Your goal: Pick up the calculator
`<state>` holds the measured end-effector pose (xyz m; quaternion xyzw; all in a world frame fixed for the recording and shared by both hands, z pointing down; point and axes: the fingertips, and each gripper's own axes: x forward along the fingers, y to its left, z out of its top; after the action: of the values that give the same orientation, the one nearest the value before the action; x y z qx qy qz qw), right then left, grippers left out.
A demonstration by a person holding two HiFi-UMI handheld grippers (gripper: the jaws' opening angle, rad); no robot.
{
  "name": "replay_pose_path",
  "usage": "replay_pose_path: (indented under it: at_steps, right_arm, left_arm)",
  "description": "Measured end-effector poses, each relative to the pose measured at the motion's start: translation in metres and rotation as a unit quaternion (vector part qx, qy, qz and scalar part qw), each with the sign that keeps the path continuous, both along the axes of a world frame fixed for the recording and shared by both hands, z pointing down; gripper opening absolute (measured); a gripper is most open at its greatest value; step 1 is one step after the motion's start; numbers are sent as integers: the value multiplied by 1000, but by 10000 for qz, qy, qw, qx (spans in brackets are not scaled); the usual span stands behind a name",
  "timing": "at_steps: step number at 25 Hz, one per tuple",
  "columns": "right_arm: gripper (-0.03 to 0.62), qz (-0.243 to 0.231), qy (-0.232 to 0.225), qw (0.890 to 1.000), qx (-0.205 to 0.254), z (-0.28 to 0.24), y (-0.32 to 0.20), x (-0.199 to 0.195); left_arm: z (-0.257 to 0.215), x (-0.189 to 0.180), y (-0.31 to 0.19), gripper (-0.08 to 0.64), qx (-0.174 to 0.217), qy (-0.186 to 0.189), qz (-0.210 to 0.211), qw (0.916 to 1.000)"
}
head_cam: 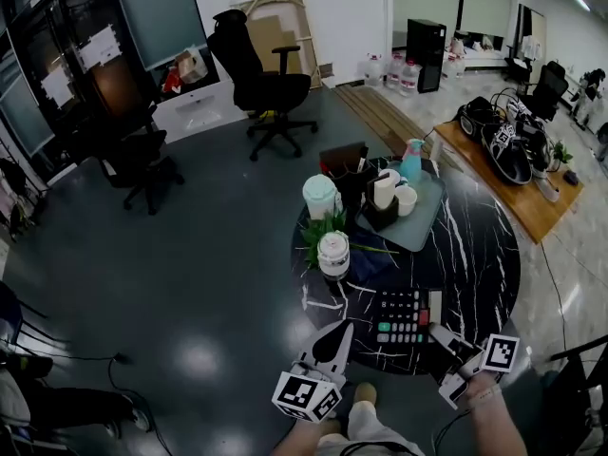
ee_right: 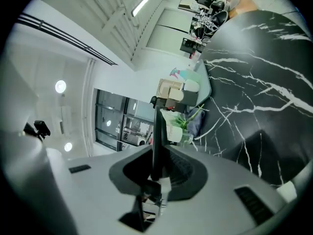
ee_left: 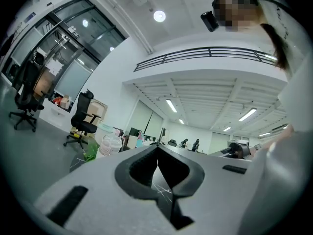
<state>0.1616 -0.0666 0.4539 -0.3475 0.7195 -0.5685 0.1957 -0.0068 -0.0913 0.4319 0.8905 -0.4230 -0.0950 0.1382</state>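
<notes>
So: black calculator (head_cam: 399, 316), dark keys plus a few green and red, at the counter's (head_cam: 475, 245) 6 o'clock edge. Right tongs (head_cam: 439, 333) are clamped on its 4 o'clock corner; left tongs (head_cam: 344, 331) are closed and empty.

1. A glossy dark grey floor (head_cam: 190, 255) spreads below me, catching light patches.
2. Ahead, a black office chair (head_cam: 261, 74) stands near the white wall (head_cam: 351, 17).
3. Glass partitions (head_cam: 166, 12) line my left.

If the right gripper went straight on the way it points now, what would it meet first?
Probably the white jar beside the plant, just behind the calculator clamped edge-on in the right gripper; depth is unclear.
</notes>
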Motion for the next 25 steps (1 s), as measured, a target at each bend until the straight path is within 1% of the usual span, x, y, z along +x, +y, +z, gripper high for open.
replay_pose_path:
  at_steps: [3, 5, 11, 14, 20, 25]
  right_arm:
    - [61, 179, -269, 9995, 64, -9, 7, -3]
    - [61, 265, -323, 9991, 90, -14, 9, -2]
    - [61, 167, -54, 9994, 298, -25, 7, -1]
    - [61, 124, -79, 9993, 341, -31, 6, -4]
    - [61, 84, -152, 9993, 340, -34, 8, -10]
    - [61, 228, -173, 9990, 338, -32, 7, -3]
  left_arm:
    - [-11, -2, 4, 8, 69, 7, 35, 10000]
    - [-18, -6, 6, 8, 101, 35, -2, 9999]
    - [-31, -12, 9, 8, 242, 74, -65, 9997]
    - [-29, -13, 11, 8, 199, 93, -111, 9997]
    - [-24, -8, 12, 8, 150, 9, -54, 9999]
    - [-26, 1, 9, 8, 206, 7, 85, 9998]
